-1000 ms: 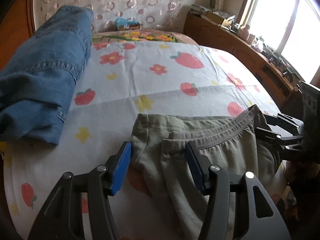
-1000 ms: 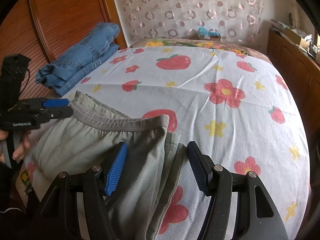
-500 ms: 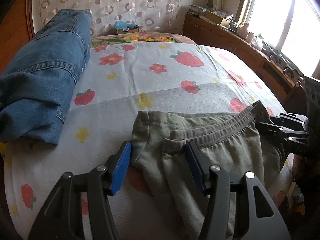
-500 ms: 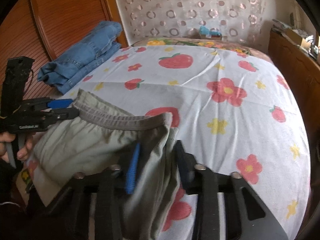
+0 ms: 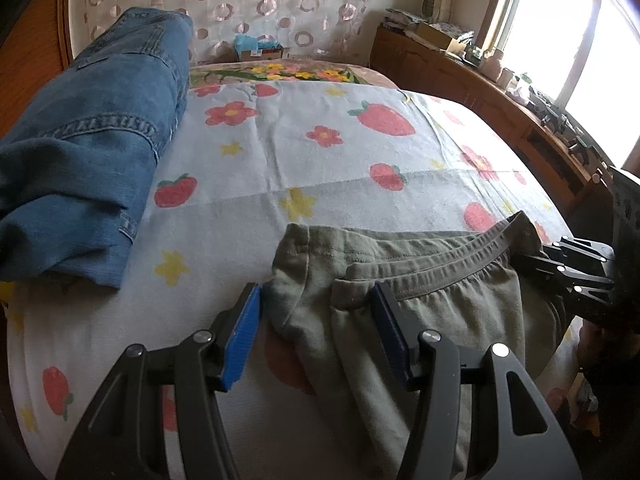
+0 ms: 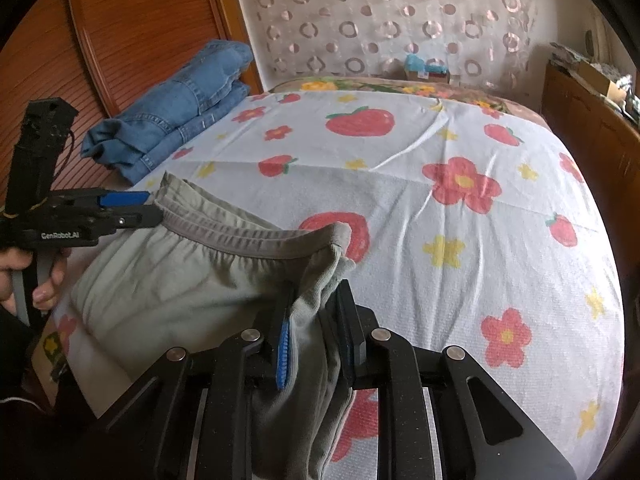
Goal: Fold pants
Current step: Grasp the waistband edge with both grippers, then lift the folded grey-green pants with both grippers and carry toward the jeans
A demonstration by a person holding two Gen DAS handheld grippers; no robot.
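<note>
Clearly the olive-green pants (image 5: 420, 300) lie bunched at the near edge of the bed (image 5: 320, 152), waistband (image 5: 452, 264) facing the far side and the legs trailing down off the near edge, out of sight. They sit that way, I judge, because both waistband corners are being taken up so the garment can be lifted and laid flat.

At the right corner, the right gripper (image 6: 316, 344) is pinching a gathered fold of pants fabric between its blue pads (image 6: 283, 354), jaws nearly pressed together on the cloth. At the left corner, the left gripper (image 5: 316, 332) has its jaws spread wide, straddling the doubled-over waistband end; the left pad sits just beside the fabric edge and the right pad rests against the fabric, but nothing is clamped. In the right wrist view that same gripper (image 6: 136, 210) reaches the waistband's left end, with the person's hand (image 6: 28, 276) on its handle. My read is that one side is secured while the other is being lined up.

Further out, folded blue jeans (image 5: 88, 152) are stacked at the far left of the bed, well apart from the pants. Beyond the bed's far end a small cardboard box (image 5: 260, 53) holds something light blue; I cannot tell what. A wooden sideboard (image 5: 480, 96) along the right carries clutter, including an open box (image 5: 438, 38) whose contents are unclear.
</note>
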